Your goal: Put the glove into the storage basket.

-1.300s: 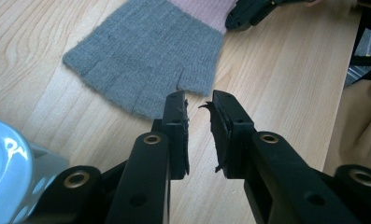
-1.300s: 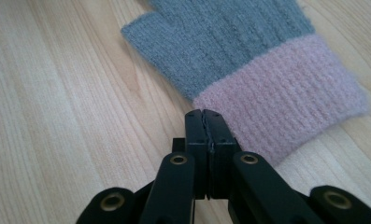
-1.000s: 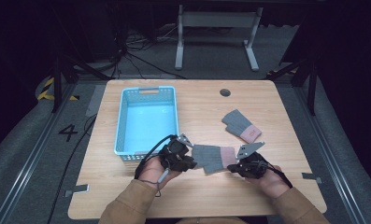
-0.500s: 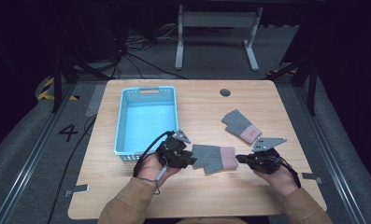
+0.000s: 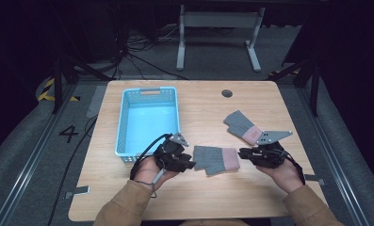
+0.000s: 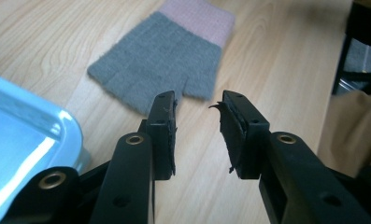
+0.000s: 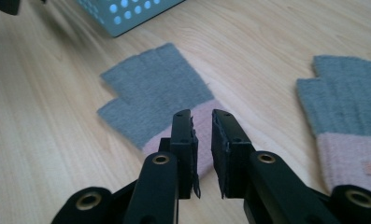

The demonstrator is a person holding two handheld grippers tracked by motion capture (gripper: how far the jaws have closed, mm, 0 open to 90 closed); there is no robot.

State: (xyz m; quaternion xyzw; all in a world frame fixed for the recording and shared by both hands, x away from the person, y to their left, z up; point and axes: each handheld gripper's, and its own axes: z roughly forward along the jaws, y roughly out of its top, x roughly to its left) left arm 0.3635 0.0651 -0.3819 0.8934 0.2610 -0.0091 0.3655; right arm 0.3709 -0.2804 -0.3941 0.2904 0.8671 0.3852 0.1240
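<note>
Room dark; grey floor [image 5: 29,141] with painted "4" [image 5: 68,133], cables [image 5: 128,61], white stand [image 5: 217,33] behind wooden table [image 5: 199,101].

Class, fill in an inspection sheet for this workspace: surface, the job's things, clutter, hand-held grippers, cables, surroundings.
Surface: wooden table, round grommet hole near the far edge.
Job's things: near glove, grey with pink cuff, flat between the grippers; second glove flat beyond it; blue basket, nothing seen inside.
Clutter: nothing seen.
Grippers: left hand-held gripper has just been opening, jaws apart at the near glove's finger end, nothing between them; right hand-held gripper has just been opening, jaws slightly apart over the pink cuff.
Cables: black cable loops from the left gripper.
Surroundings: dark floor, metal stand, floor cables.
</note>
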